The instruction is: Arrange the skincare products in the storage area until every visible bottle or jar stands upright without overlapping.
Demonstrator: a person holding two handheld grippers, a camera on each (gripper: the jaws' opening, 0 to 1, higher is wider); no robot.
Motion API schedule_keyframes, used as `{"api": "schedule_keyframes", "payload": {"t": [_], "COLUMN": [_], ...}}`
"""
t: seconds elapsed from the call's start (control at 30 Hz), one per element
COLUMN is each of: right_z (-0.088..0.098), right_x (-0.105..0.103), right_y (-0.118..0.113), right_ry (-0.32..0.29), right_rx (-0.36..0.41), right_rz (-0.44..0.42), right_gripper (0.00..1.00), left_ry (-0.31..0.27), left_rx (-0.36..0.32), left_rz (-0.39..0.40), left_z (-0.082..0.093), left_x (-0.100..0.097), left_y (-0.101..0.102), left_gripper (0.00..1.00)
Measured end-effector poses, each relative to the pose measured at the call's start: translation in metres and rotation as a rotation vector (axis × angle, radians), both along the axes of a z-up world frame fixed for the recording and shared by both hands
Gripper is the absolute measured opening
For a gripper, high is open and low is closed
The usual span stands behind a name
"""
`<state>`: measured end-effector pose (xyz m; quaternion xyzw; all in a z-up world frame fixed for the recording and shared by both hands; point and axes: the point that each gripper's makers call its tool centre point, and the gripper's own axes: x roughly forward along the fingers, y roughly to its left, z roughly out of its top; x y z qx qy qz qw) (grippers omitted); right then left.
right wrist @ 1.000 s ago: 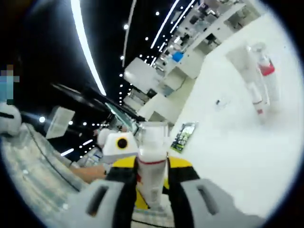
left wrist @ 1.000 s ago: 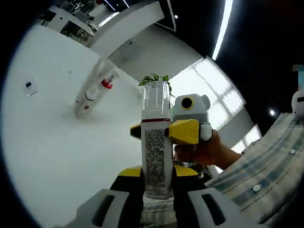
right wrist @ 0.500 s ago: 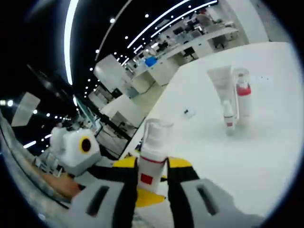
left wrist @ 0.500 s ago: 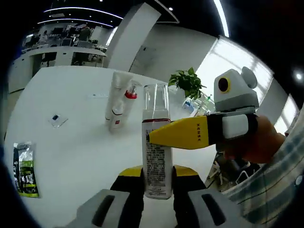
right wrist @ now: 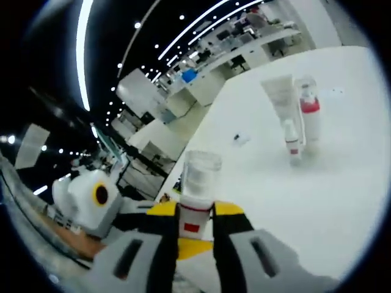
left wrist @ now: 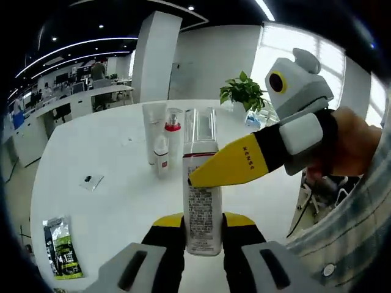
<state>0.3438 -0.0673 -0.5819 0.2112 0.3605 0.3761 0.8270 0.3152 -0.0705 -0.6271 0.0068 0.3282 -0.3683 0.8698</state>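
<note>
A white pump bottle point(left wrist: 200, 201) with a clear cap and a dark red band stands up between the yellow-padded jaws of my left gripper point(left wrist: 203, 231), which is shut on its lower body. My right gripper point(left wrist: 197, 177) reaches in from the right and is shut on the same bottle just under the cap. In the right gripper view the bottle point(right wrist: 197, 189) rises between the right gripper point(right wrist: 195, 224). Farther back on the white table stand a white tube point(left wrist: 153, 128), a red-collared bottle point(left wrist: 174, 131) and a small bottle point(left wrist: 162, 163), close together.
A green sachet point(left wrist: 61, 247) lies near the table's left front edge, and a small clear packet point(left wrist: 91, 180) lies beyond it. A potted plant point(left wrist: 244, 93) stands past the table point(left wrist: 116, 201). A hand point(left wrist: 351, 143) holds the right gripper. The upright group point(right wrist: 293, 116) also shows far right.
Both cameras have swung round, so the table now lies level in the left gripper view. The bottle has stayed held by both grippers throughout, and the right gripper now comes in more from the side.
</note>
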Motion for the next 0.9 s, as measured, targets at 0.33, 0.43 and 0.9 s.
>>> {"api": "schedule_keyframes", "payload": {"t": [0.33,0.43,0.9], "right_z": [-0.013,-0.018,-0.06], "right_x": [0.034,0.042,0.104], "right_y": [-0.04,-0.05,-0.115], "right_ry": [-0.218,-0.25,-0.425], "right_rx": [-0.22,-0.265,-0.449], "right_rz": [-0.024,-0.041,-0.181], "right_gripper": [0.18,0.18,0.19], "left_ry": [0.077,0.073,0.165], "left_rx": [-0.016,-0.019,-0.01], "left_rz": [0.103,0.125,0.203], "left_z": [-0.016,-0.017,-0.034], "left_x": [0.002,0.002,-0.021], "left_y": [0.027,0.035,0.071], "left_gripper": [0.37,0.37,0.39]}}
